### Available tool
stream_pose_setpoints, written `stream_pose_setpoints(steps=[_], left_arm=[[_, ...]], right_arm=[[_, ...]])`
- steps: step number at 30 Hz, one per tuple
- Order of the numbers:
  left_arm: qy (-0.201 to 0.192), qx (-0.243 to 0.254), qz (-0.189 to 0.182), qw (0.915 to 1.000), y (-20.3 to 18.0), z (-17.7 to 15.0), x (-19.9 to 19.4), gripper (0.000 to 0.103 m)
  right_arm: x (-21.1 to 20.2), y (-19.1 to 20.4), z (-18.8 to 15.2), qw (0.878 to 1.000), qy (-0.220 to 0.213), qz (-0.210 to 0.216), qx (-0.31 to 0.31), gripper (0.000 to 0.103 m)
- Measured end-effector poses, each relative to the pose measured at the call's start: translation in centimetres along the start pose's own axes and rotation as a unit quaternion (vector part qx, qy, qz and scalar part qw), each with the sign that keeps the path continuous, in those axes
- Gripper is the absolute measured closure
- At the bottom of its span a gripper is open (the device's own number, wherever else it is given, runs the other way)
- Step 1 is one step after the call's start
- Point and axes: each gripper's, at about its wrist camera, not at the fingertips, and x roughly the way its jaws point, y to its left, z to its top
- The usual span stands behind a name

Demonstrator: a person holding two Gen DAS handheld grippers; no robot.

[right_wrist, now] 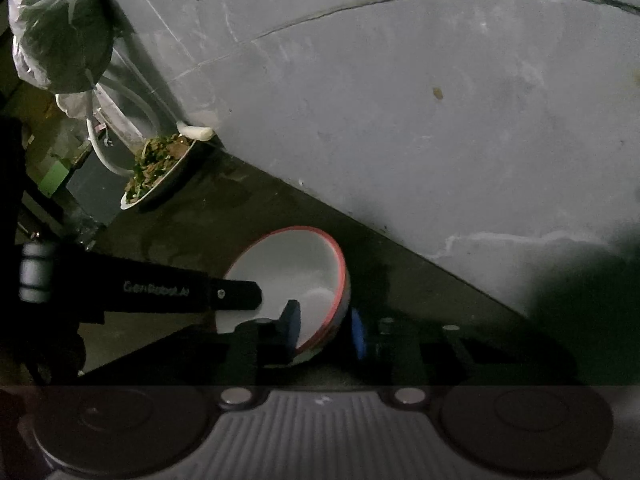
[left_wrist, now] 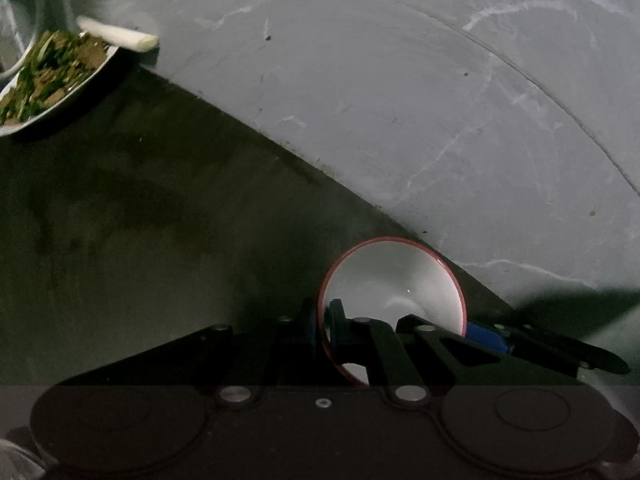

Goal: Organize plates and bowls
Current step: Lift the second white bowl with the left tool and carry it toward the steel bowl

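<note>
Bowls are the matter in hand: a red-rimmed white bowl sits tilted on the dark worktop, close to the grey wall. Left claw is clamped on its rim, one blue pad inside, one outside. Right claw straddles the opposite rim, pads either side; whether they press yet I cannot tell. A plate of greens and meat stands well apart along the wall, a white cylindrical piece beside it. Judged step: securing the bowl for lifting. Next move calls for a level, two-sided raise, keeping clear of the wall.
</note>
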Motion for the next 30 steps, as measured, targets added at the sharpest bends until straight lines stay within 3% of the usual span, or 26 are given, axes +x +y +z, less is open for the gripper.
stream_pose_setpoints(steps=[9,22,30], left_arm=[[-0.009,-0.052,-0.011,0.9986,0.6,-1.5,-0.6,0.099],[-0.031,-0.072,-0.034,0.9963,1.4,-3.6,-2.4,0.099],[-0.063,-0.085,-0.043,0.9935,1.2,-4.5,-4.8,0.099]], right_arm=[[-0.2,-0.3,0.1,1.000,0.018,0.010,0.005,0.081],[-1.9,-0.1,-0.7,1.000,0.017,0.011,0.014,0.086],[-3.8,0.6,-0.5,1.000,0.006,0.017,-0.001,0.086]])
